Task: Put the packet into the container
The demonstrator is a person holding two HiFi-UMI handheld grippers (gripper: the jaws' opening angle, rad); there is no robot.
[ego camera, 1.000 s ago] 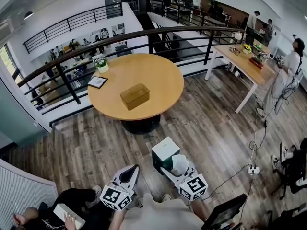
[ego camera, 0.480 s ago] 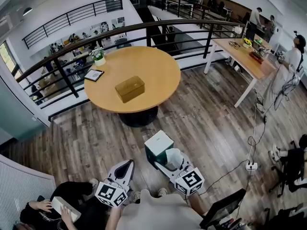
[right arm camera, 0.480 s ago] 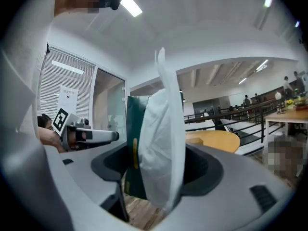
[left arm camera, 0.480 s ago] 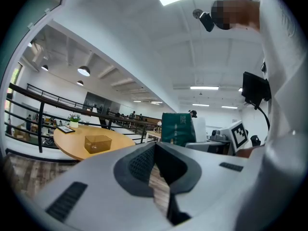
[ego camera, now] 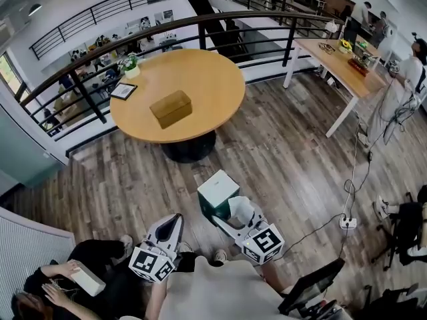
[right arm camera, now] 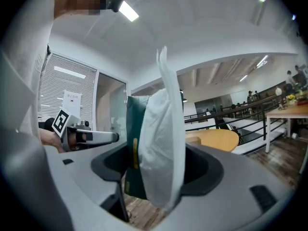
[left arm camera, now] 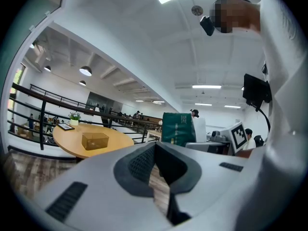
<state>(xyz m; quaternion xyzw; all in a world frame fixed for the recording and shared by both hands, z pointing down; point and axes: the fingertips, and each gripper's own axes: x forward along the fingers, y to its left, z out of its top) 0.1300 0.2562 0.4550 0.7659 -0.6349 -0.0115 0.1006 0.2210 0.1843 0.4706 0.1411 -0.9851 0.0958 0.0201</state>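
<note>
A green-and-white packet (ego camera: 218, 191) (right arm camera: 161, 143) (left arm camera: 178, 127) stands upright between the jaws of my right gripper (ego camera: 230, 213) (right arm camera: 154, 177), which is shut on it over the wooden floor. The container (ego camera: 171, 108) (left arm camera: 95, 140), an amber see-through box, sits on the round wooden table (ego camera: 213, 79) (left arm camera: 67, 134) ahead, well beyond both grippers. To the left of the packet, low and close to my body, my left gripper (ego camera: 175, 222) (left arm camera: 154, 162) is shut with nothing in it.
A potted plant (ego camera: 130, 65) and a framed picture (ego camera: 123, 91) stand at the table's far left edge. A black railing (ego camera: 200, 29) runs behind it. A long table (ego camera: 340, 62) is at the right, a power strip (ego camera: 347, 223) on the floor, a seated person (ego camera: 80, 279) at the lower left.
The head view has tilted, so the table and container sit higher and further left in the picture. The right gripper still holds the packet; both grippers have shifted slightly left.
</note>
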